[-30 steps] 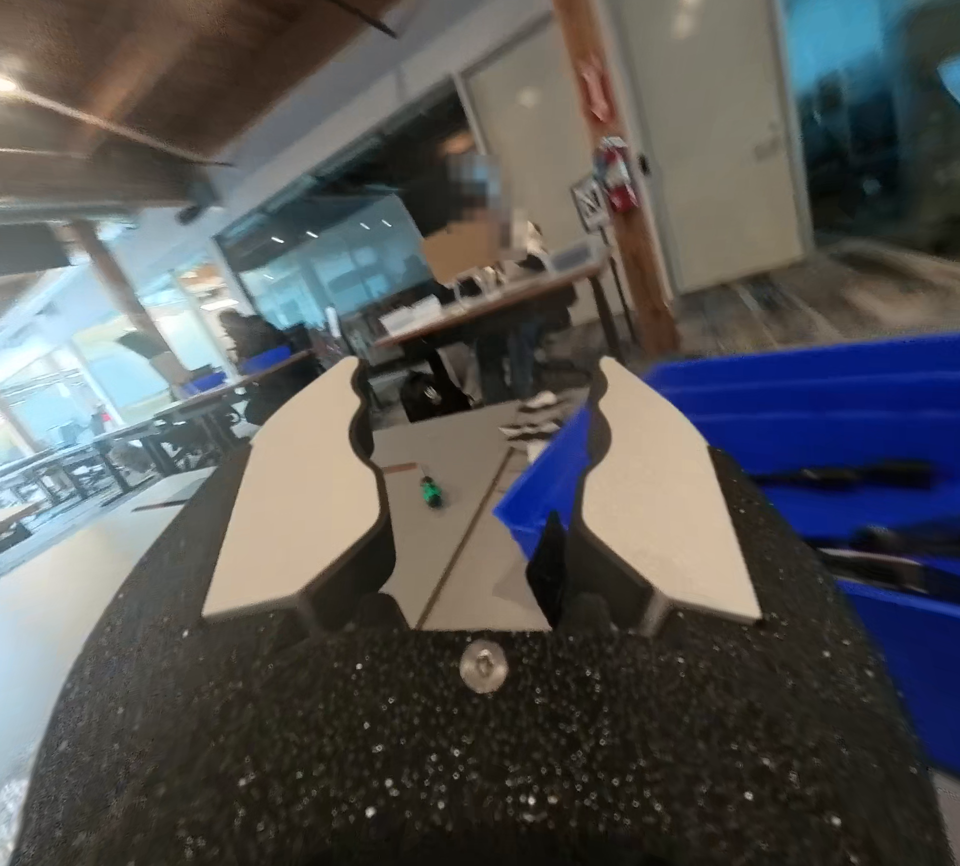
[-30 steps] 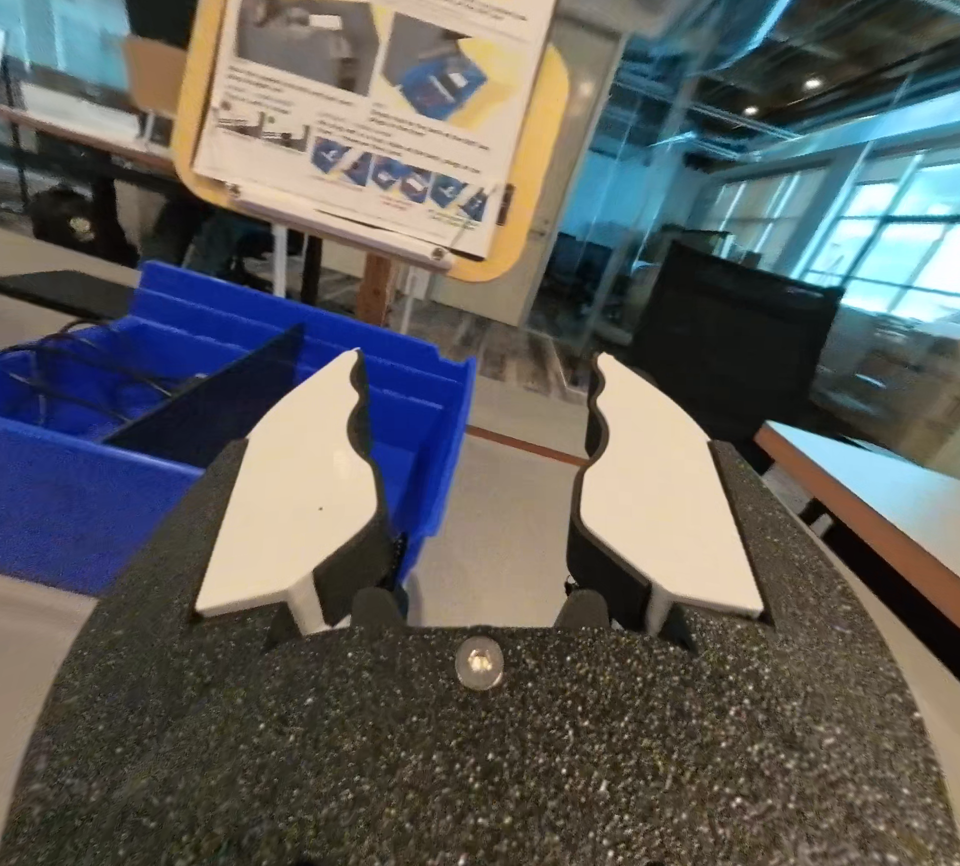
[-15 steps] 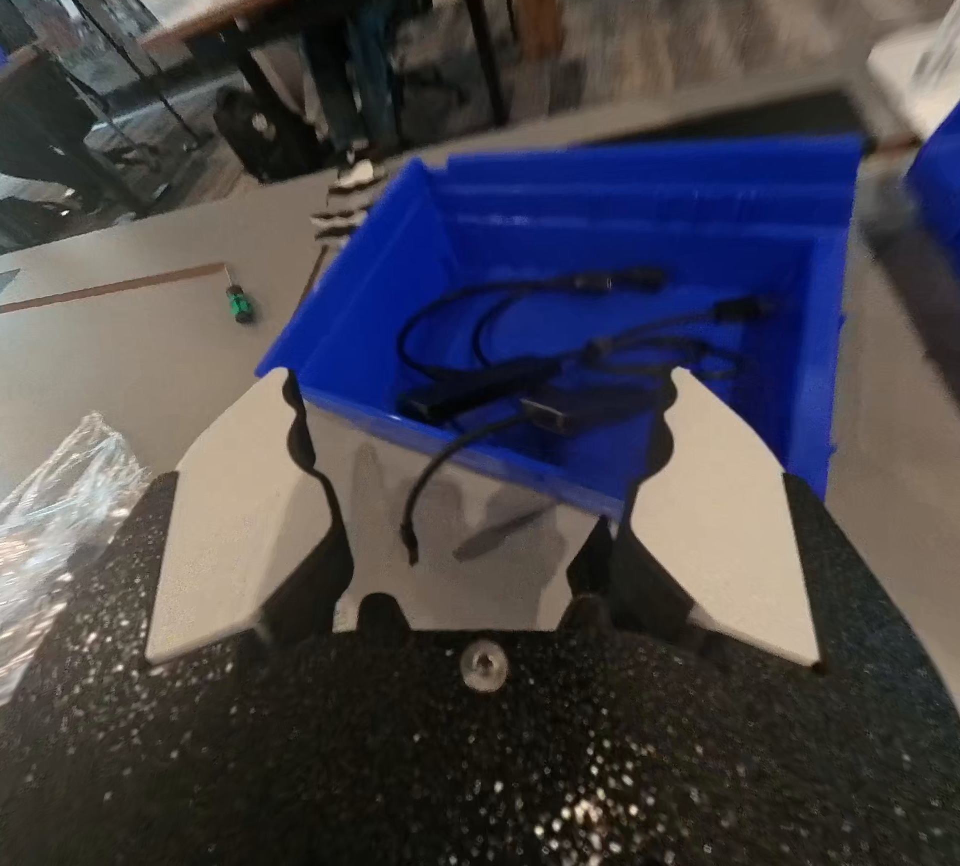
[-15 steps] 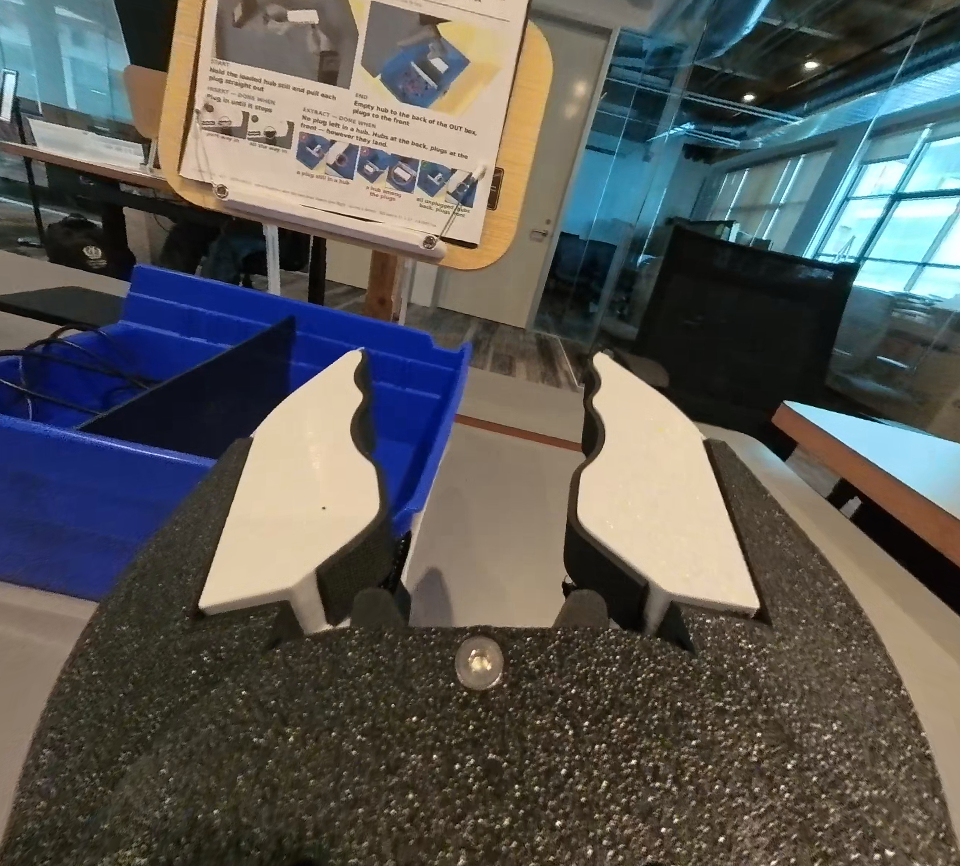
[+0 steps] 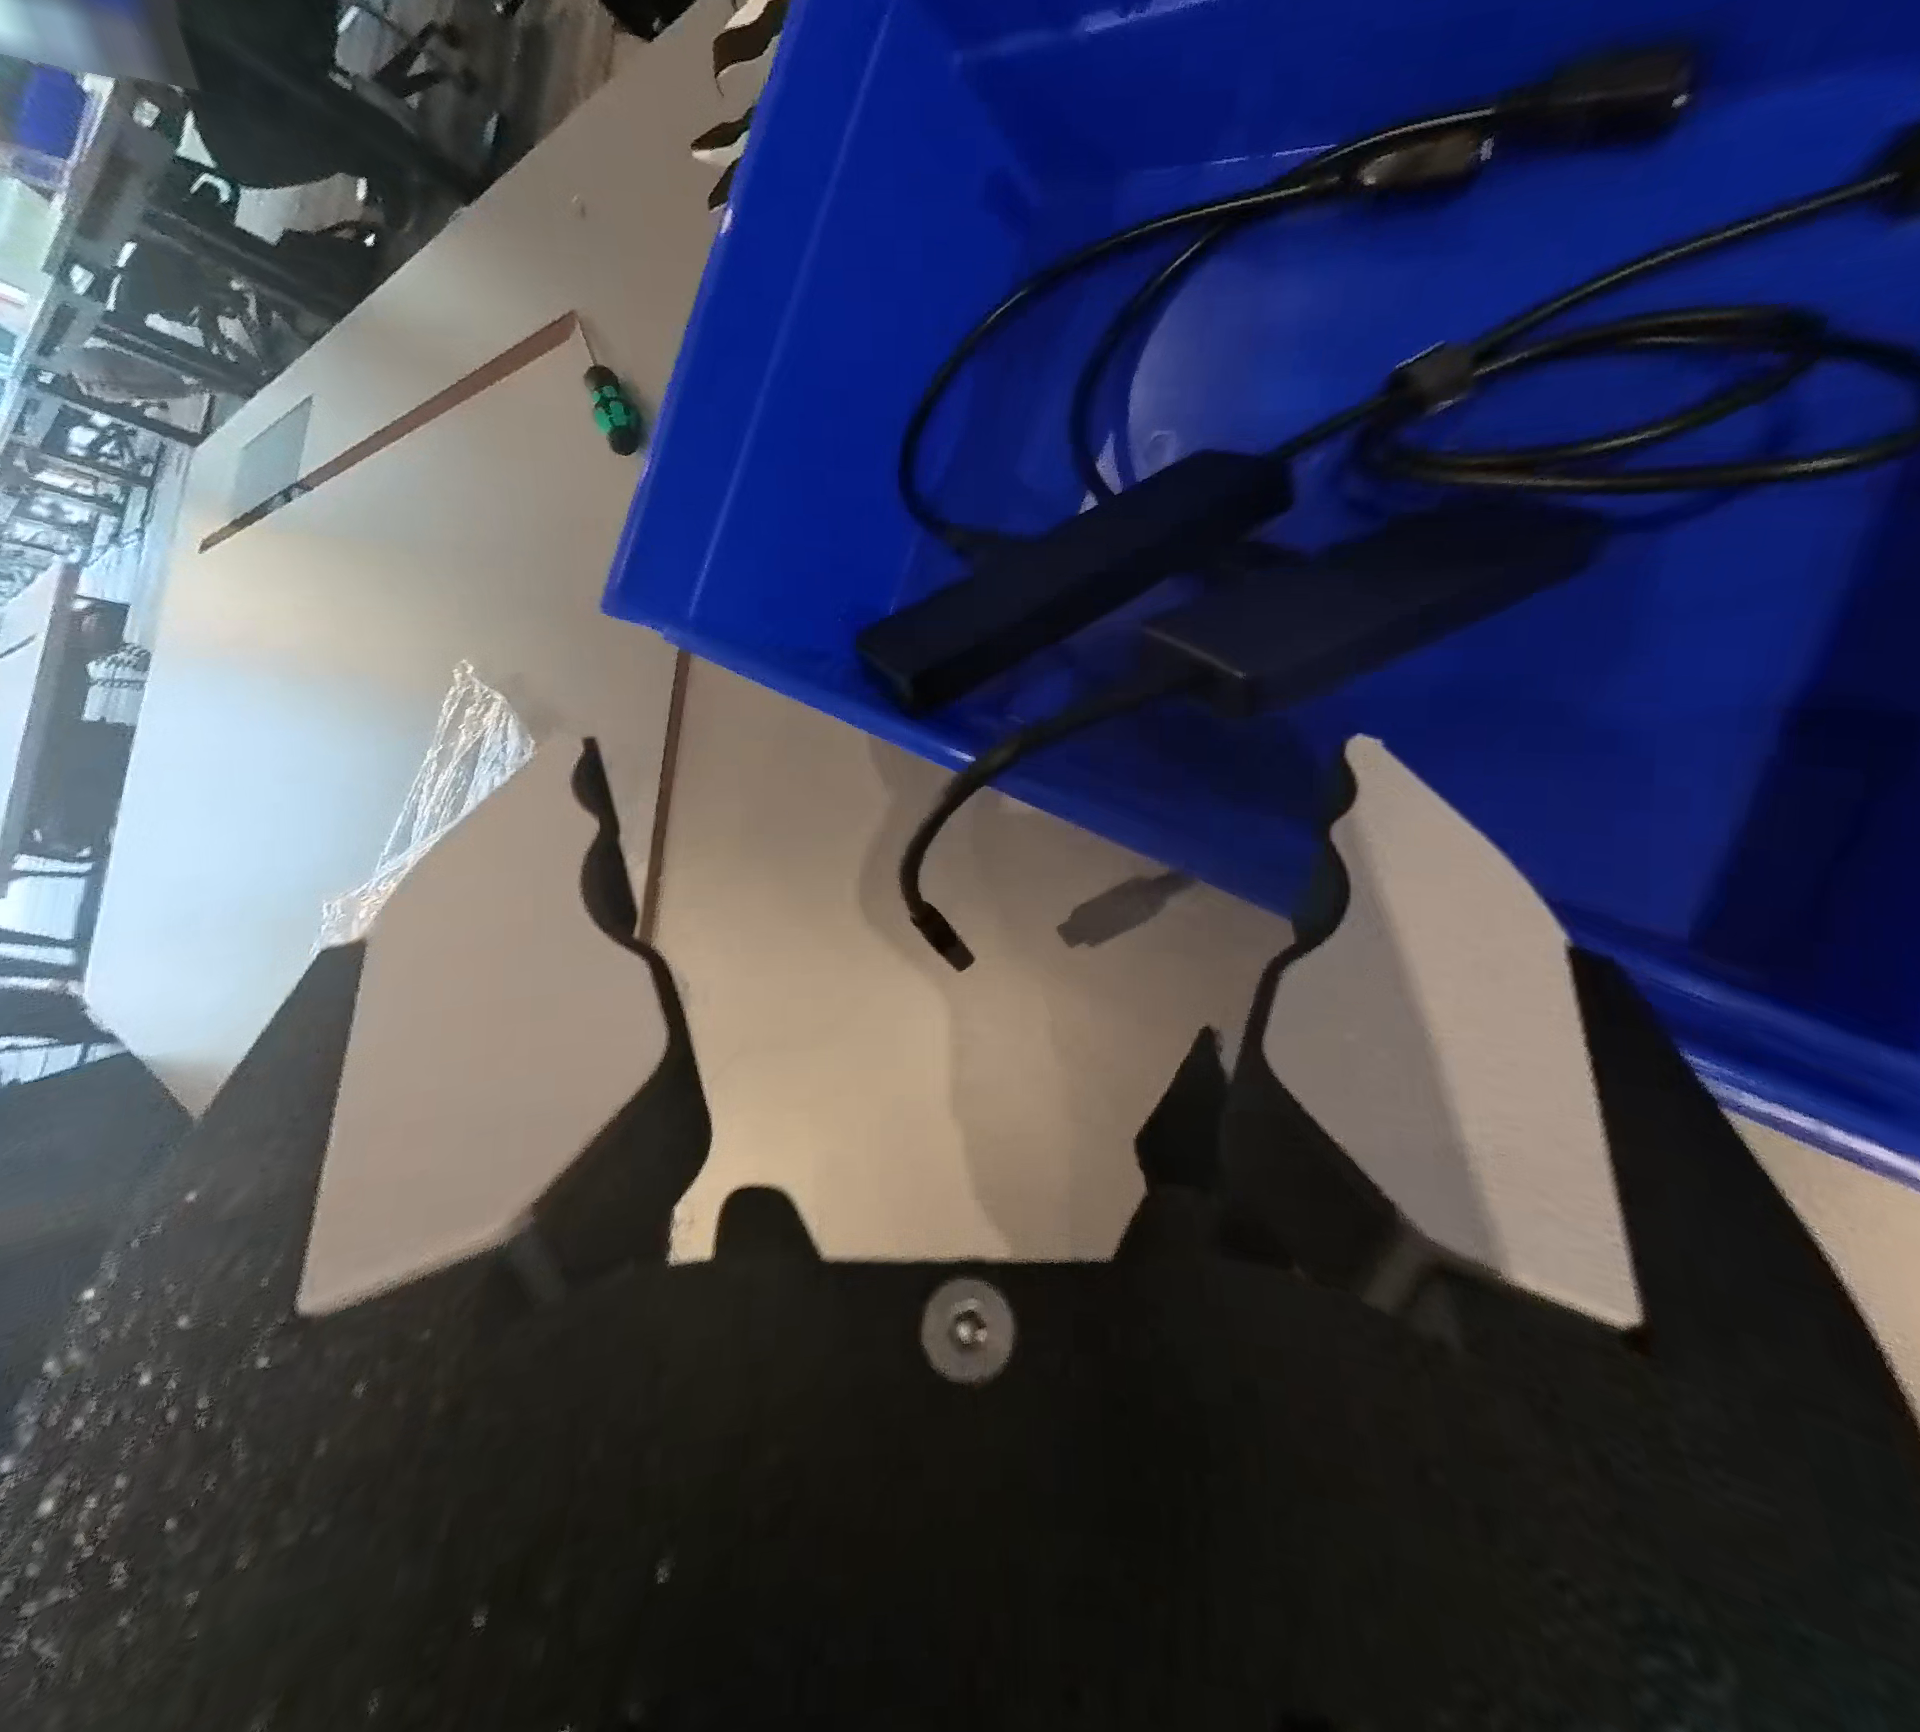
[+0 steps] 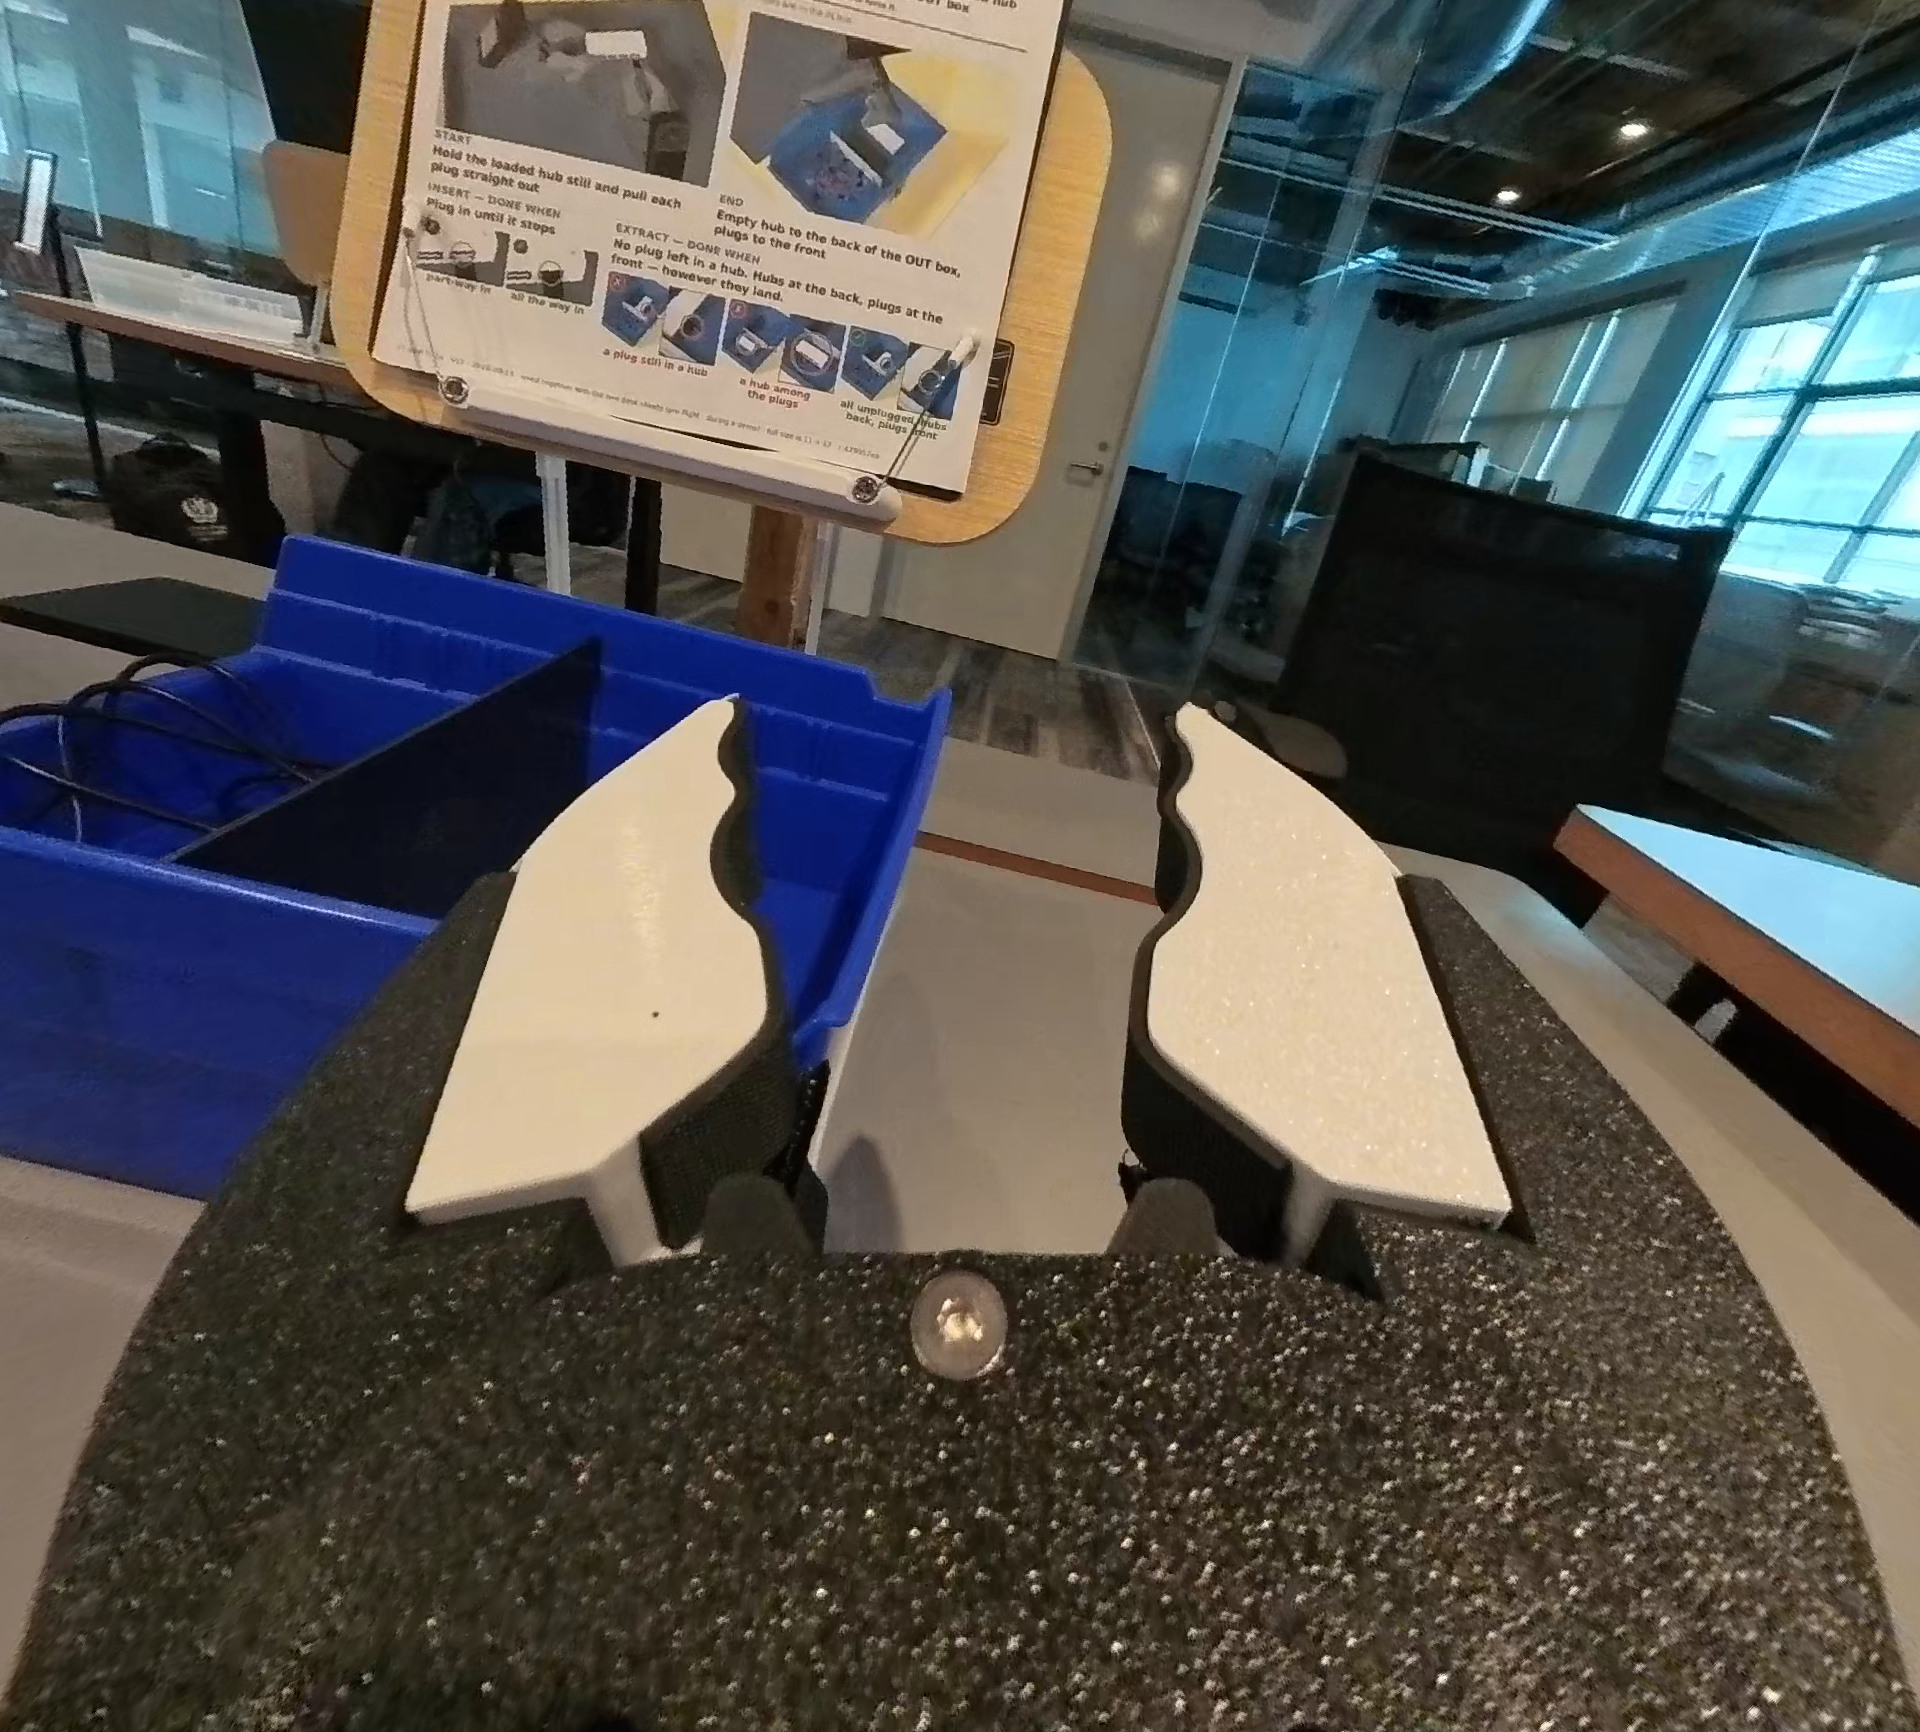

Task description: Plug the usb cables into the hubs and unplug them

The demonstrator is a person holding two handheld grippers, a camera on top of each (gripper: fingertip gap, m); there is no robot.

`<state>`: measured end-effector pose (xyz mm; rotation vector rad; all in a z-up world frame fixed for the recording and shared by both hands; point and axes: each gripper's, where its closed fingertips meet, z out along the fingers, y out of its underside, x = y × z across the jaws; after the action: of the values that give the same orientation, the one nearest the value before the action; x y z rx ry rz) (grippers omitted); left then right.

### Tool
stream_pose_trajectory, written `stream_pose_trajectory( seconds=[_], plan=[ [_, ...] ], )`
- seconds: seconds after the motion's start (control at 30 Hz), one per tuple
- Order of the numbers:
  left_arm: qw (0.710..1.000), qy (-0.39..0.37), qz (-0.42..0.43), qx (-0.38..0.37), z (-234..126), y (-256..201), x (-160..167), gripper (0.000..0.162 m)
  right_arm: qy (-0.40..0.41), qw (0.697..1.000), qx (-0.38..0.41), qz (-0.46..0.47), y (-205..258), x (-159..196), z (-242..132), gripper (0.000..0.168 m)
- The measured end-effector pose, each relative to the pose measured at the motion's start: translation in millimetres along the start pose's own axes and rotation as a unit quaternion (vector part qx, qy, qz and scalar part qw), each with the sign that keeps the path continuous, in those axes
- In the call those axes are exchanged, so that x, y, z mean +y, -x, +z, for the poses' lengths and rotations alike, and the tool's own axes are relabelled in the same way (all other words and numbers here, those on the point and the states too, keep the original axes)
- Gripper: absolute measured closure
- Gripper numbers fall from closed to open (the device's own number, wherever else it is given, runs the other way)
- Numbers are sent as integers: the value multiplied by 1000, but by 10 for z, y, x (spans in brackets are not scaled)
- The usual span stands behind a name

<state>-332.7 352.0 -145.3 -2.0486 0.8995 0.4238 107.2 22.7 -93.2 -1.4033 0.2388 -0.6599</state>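
Note:
In the left wrist view a blue bin (image 5: 790, 394) holds two black USB hubs (image 5: 1081, 576) (image 5: 1371, 612) and several black cables (image 5: 1039, 311). One cable hangs over the bin's front rim, its plug (image 5: 940, 939) dangling above the table. My left gripper (image 5: 966, 768) is open and empty, just in front of the bin, with the plug between its fingers. In the right wrist view my right gripper (image 6: 951, 726) is open and empty, beside the right end of a blue bin (image 6: 187, 986) with a dark divider (image 6: 416, 768) and black cables (image 6: 135, 747).
A green-handled screwdriver (image 5: 613, 409) lies on the grey table (image 5: 416, 622) left of the bin. Crinkled clear plastic (image 5: 447, 789) lies near my left finger. An instruction sheet on a wooden stand (image 6: 727, 155) rises behind the right bin. Another table (image 6: 1745, 934) stands at right.
The left gripper has swung down from facing the room, tilted, and come closer to the bin, with the hanging plug now between its fingers. The right gripper has barely moved.

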Motion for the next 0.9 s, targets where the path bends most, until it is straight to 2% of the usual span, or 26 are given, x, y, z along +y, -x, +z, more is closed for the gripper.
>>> stream_pose_trajectory(
  seconds=[0.37, 0.77, 0.83, 0.9],
  plan=[
    [999, 29, 41, 3, 21, 213, 203, 37, 3, 1000, 0, 1, 0, 33, 34, 95],
    [995, 54, 83, -9, 203, 810, 590, 43, 4, 1000, 4, 5, -16, 43, 32, 97],
    [995, 67, 74, 3, 267, 893, 649, 44, 2, 1000, 4, 6, -22, 39, 23, 98],
    [994, 91, 36, 41, 327, 908, 741, 54, 2, 1000, 4, 7, -20, 40, 23, 98]
  ],
)
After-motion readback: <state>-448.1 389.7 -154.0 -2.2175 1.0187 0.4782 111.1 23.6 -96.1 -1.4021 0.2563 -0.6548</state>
